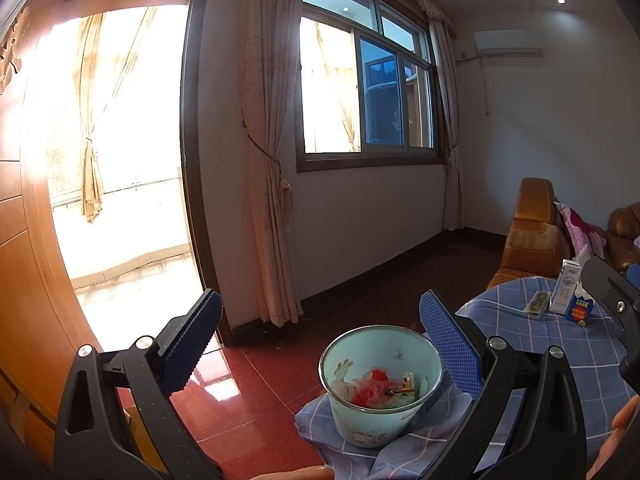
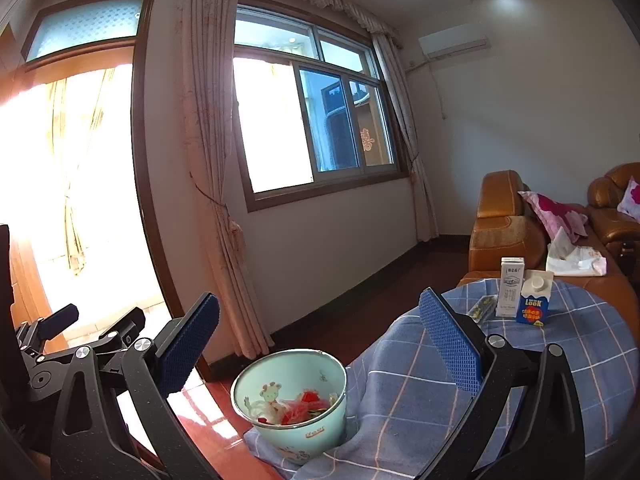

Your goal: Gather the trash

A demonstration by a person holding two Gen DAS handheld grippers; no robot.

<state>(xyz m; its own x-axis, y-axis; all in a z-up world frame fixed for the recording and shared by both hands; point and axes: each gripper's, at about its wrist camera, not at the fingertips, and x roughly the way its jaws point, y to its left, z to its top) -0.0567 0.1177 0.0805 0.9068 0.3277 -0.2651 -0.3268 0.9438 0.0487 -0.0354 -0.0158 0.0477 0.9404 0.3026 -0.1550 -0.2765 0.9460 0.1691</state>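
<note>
Pale green, the small bin (image 2: pixel 294 400) sat at the near edge of a table draped in a blue checked cloth (image 2: pixel 540 360), already holding red and clear wrappers. Two cartons (image 2: pixel 524 294) stood upright at the far side, likely the next trash. Reaching them well probably meant passing over the bin's rim without nudging it. Both the left gripper (image 1: pixel 320 344) and right gripper (image 2: pixel 320 344) hung level above the near edge, jaws spread wide, gripping nothing.

Home living room: leather sofa (image 2: pixel 500 232), curtained window (image 2: pixel 308 108).
</note>
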